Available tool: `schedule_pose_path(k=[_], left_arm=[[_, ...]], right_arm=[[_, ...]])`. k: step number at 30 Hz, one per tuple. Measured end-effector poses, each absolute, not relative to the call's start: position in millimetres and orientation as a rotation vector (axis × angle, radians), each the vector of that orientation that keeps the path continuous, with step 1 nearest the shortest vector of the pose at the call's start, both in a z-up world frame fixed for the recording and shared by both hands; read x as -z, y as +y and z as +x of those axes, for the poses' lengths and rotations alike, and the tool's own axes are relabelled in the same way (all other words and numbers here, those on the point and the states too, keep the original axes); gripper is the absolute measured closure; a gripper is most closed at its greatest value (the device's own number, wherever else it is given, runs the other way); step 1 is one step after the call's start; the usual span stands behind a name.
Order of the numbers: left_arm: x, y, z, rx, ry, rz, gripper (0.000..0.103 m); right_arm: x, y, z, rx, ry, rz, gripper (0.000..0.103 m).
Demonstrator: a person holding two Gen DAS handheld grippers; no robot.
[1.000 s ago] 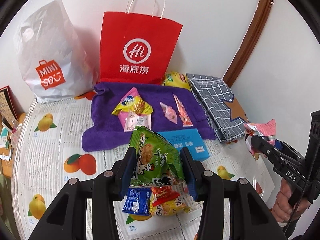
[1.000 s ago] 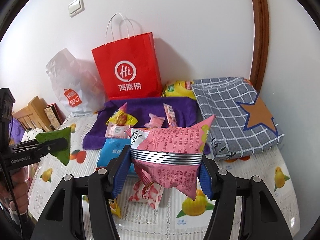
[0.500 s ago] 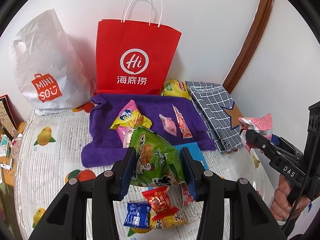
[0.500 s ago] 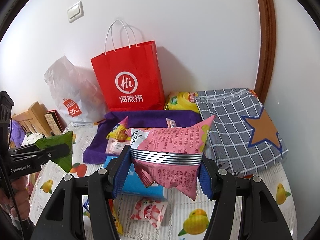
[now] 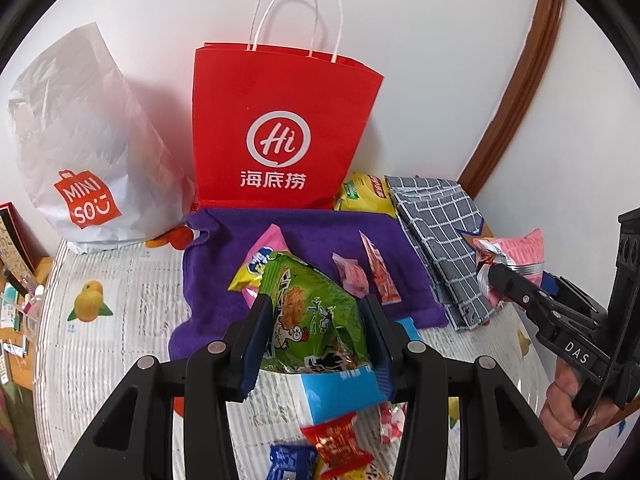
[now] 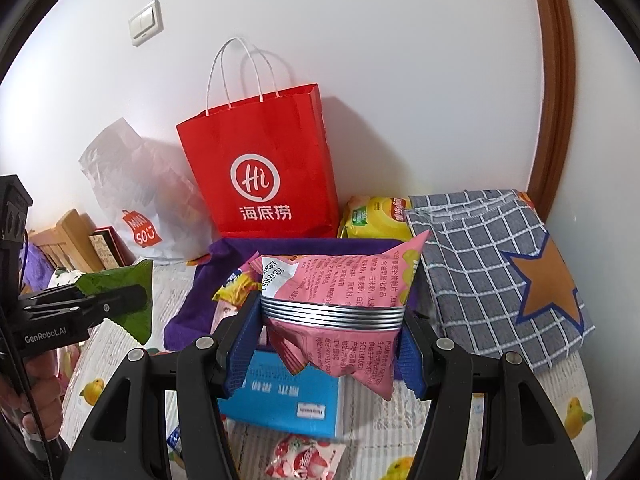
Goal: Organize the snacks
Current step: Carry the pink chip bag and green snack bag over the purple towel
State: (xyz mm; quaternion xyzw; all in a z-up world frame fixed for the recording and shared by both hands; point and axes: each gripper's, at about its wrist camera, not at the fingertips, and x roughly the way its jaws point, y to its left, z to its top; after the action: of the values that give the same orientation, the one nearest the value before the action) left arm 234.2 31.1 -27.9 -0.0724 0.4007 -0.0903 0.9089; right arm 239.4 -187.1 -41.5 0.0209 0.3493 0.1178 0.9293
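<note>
Packet point(image 5: 312, 316), green, cartoon chicken print.

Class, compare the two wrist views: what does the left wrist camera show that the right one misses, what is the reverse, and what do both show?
Only the left wrist view: a blue candy and a red candy near the bottom edge. Only the right wrist view: a wall switch and an orange star fully visible on the checked cloth. Both: the red paper bag, white Miniso bag, purple towel, green snack bag and pink snack bag.
</note>
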Motion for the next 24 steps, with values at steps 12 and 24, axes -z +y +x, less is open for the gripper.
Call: schedule_pose_path(k=[12,24], left_arm=[[35.8,44.7,276.1,0.147,0.843,-0.144,0.060],[53.5,50.9,316.4,0.152,0.871,-0.175,0.060]], right_arm=[[50.1,-177.0,281.5,-0.258,0.727,0.035,0.042],[66.1,-164.1,326.6,-0.281,0.746,0.018,0.042]])
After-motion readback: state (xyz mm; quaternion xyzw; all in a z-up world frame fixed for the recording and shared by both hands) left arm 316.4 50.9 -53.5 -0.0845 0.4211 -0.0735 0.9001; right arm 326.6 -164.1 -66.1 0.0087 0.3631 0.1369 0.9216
